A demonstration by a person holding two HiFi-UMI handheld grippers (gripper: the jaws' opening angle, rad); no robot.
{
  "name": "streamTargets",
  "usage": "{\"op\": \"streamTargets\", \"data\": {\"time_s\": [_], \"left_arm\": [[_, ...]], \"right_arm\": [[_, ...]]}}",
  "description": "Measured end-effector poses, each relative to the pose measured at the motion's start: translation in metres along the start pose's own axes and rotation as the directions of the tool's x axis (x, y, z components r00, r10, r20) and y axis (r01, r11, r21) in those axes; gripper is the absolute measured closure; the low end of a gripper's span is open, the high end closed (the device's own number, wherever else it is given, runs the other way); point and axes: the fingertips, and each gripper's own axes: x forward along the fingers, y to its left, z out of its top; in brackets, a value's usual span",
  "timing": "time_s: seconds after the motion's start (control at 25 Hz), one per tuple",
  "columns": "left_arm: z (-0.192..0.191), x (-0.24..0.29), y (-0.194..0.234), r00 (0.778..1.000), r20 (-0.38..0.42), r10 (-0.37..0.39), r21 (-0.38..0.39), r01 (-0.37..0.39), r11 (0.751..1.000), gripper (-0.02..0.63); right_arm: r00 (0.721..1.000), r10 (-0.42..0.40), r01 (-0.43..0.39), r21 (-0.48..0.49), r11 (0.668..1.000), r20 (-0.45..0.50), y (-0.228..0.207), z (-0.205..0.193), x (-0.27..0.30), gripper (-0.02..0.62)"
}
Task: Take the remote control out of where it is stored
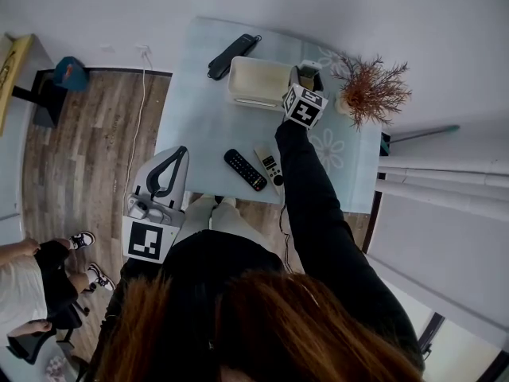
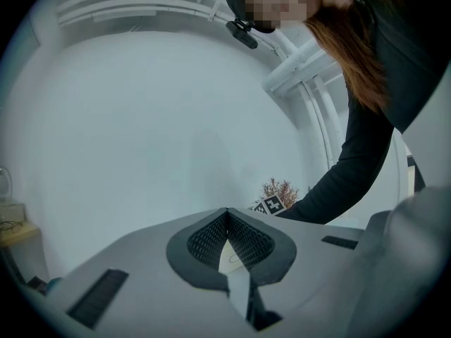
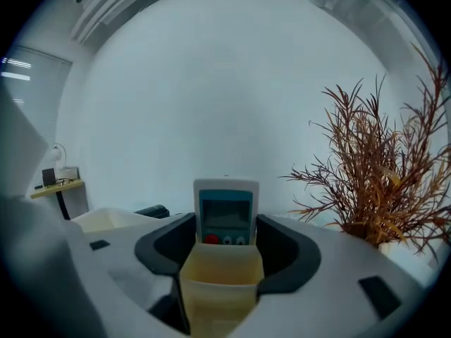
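Note:
A white remote control (image 3: pixel 225 213) with a screen and a red button stands upright in a small cream holder (image 3: pixel 222 280). My right gripper (image 3: pixel 225 224) is open, its jaws standing on either side of the remote and the holder. In the head view the right gripper (image 1: pixel 307 78) is at the right end of the cream storage box (image 1: pixel 258 82) on the pale blue table (image 1: pixel 199 110). My left gripper (image 1: pixel 176 156) hangs off the table's front left corner; its jaws (image 2: pixel 225 213) are shut with nothing between them.
A black remote (image 1: pixel 245 169) and a light grey remote (image 1: pixel 272 168) lie near the table's front edge. Another black remote (image 1: pixel 232 56) lies at the back. A dried reddish plant (image 1: pixel 372 92) stands just right of the right gripper. A seated person (image 1: pixel 32 277) is on the floor side, far left.

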Motion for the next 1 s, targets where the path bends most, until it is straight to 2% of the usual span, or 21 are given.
{"op": "streamTargets", "data": {"time_s": [0.28, 0.56, 1.0], "left_arm": [[0.0, -0.003, 0.002, 1.0, 0.005, 0.008, -0.004, -0.008, 1.0, 0.606], [0.001, -0.002, 0.002, 1.0, 0.013, 0.001, -0.004, -0.001, 1.0, 0.606], [0.008, 0.006, -0.004, 0.998, 0.043, -0.043, -0.002, 0.043, 0.999, 0.606]], "right_arm": [[1.0, -0.002, 0.002, -0.018, 1.0, 0.024, 0.0, 0.004, -0.005, 0.336], [0.994, 0.032, -0.031, -0.016, 0.999, 0.103, 0.001, 0.038, -0.017, 0.336], [0.948, 0.137, -0.123, -0.064, 0.99, 0.288, 0.013, 0.113, -0.088, 0.337]]}}
